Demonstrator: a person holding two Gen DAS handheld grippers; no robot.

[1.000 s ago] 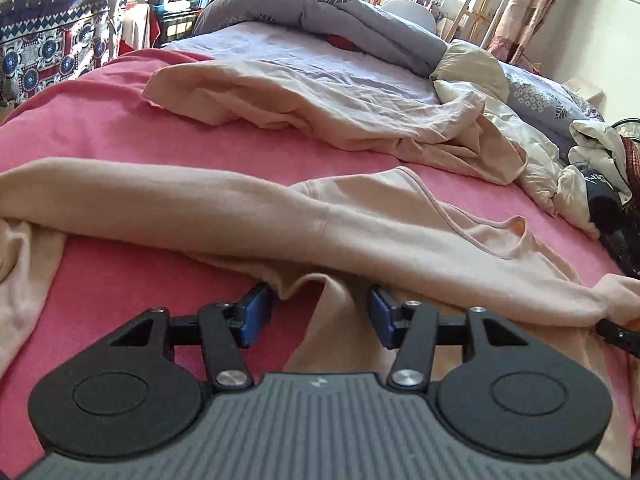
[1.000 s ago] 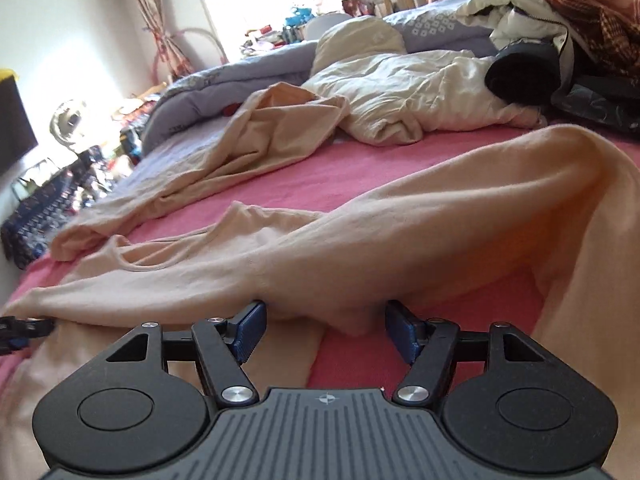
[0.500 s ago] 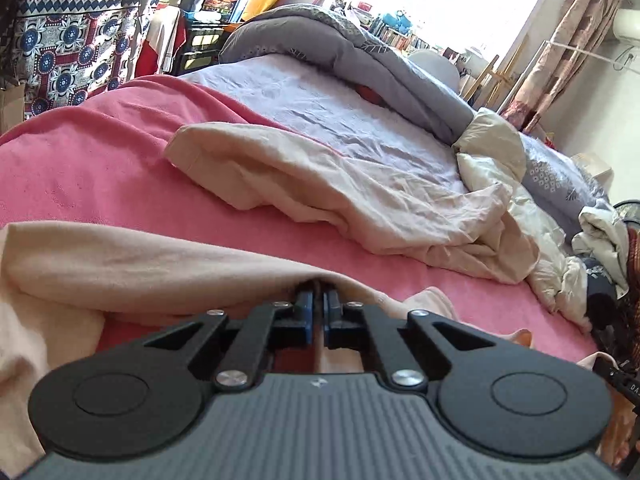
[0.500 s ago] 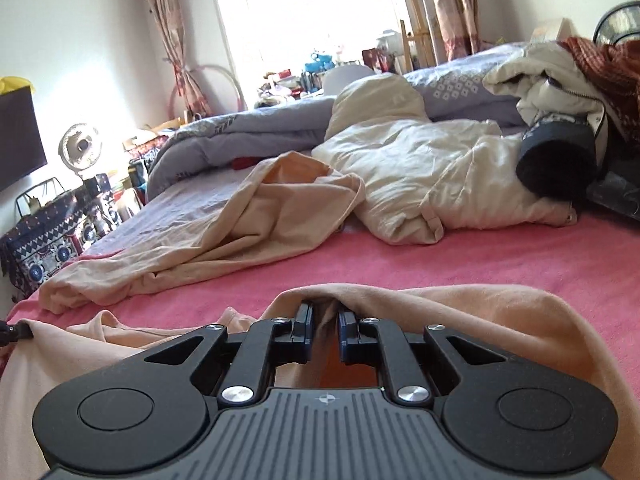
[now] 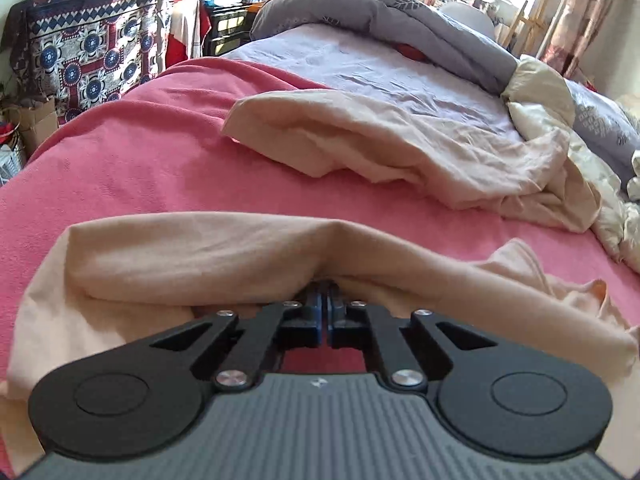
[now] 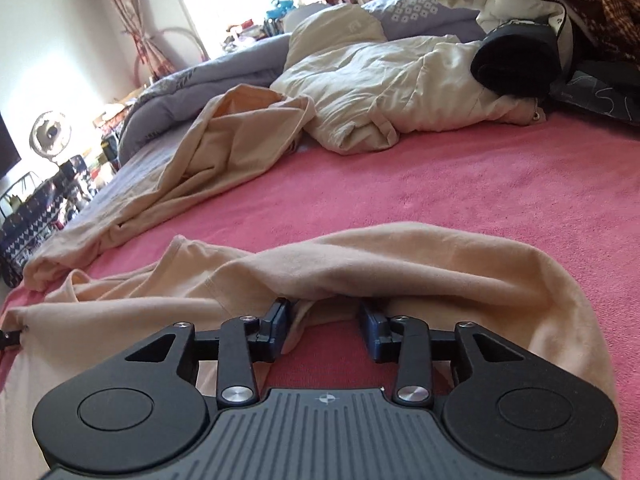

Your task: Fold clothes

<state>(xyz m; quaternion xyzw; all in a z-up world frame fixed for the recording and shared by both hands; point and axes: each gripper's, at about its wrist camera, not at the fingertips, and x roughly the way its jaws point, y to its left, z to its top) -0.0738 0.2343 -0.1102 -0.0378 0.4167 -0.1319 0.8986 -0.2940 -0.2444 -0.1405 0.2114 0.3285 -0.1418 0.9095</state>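
A peach long-sleeved garment [image 5: 192, 256] lies across the pink blanket [image 5: 140, 152], doubled over in a fold along its near side. My left gripper [image 5: 325, 286] pinches that fold between its blue pads, which are almost together and just starting to part. In the right wrist view the same garment [image 6: 420, 264] drapes over the tips of my right gripper [image 6: 326, 308]. Its jaws are opening and stand apart, with a loose flap of cloth hanging between them that neither pad presses.
A second peach garment [image 5: 400, 148] lies crumpled farther up the bed, seen also in the right wrist view [image 6: 224, 140]. Beyond are a cream duvet [image 6: 400, 84], a grey quilt [image 5: 380, 16], and dark clothes [image 6: 516, 60] at the right. A patterned cloth [image 5: 88, 52] hangs beside the bed.
Both grippers closed on the garment's near edge and carried it forward into a fold. The right gripper has since spread its jaws again; the left still pinches the cloth.
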